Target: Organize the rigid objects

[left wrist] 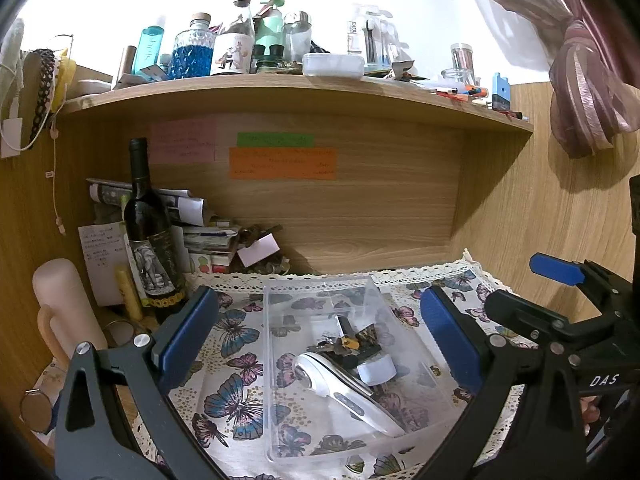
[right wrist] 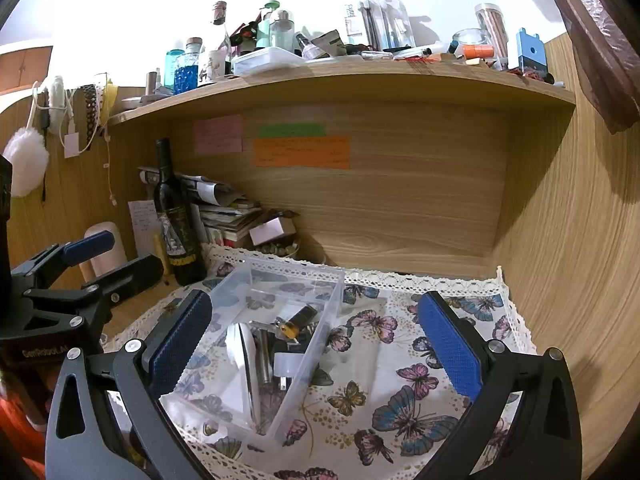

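A clear plastic box (left wrist: 280,304) sits on the butterfly cloth (left wrist: 228,364) between the open jaws of my left gripper (left wrist: 320,340). In it lie a white handheld device (left wrist: 344,392), a bunch of keys (left wrist: 340,345), a small white cap (left wrist: 378,368) and a dark patterned piece (left wrist: 368,336). In the right wrist view the box (right wrist: 236,284) is at the lower left, with the white device (right wrist: 246,360) and keys (right wrist: 288,328) inside. My right gripper (right wrist: 316,344) is open and empty, its left finger close beside the box wall.
A dark wine bottle (left wrist: 150,236) stands at the back left beside stacked papers (left wrist: 192,216) and a pale cylinder (left wrist: 64,304). A wooden shelf (left wrist: 300,96) crowded with bottles runs overhead. A wooden wall (right wrist: 580,240) closes the right side. The right gripper shows in the left view (left wrist: 560,276).
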